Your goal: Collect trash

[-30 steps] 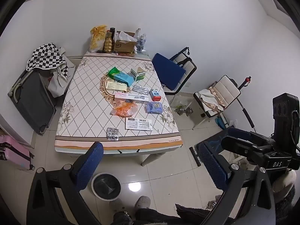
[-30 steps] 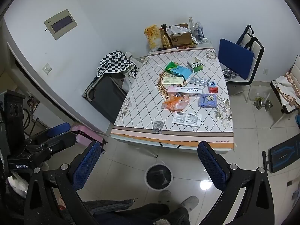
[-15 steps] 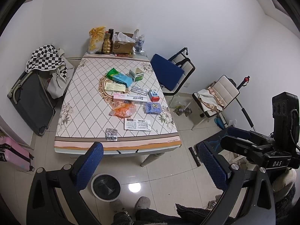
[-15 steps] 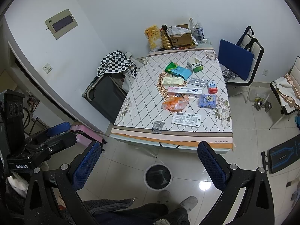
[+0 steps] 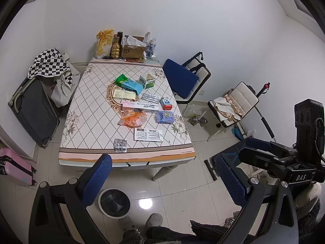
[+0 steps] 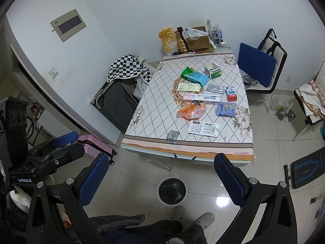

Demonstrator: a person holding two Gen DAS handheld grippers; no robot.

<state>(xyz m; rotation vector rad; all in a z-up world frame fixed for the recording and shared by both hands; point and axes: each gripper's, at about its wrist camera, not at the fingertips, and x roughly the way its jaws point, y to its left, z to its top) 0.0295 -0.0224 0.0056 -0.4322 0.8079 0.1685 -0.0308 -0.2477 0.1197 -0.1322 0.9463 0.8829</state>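
Nothing collected yet — wrappers, boxes and blister packs all on the table, bin on the near floor. Left gripper and right gripper spread wide, holding nothing.

A table with a white cloth of brown diamond lines stands on a shiny pale tile floor. At the middle of the table lies a long pink and white box. An orange plastic bag touches it at 6 o'clock. A flat white box with black print lies near the front edge, and a silver pill sheet sits at its 8 o'clock. A blue pouch lies at 3 o'clock. On the floor stands a round white bin.
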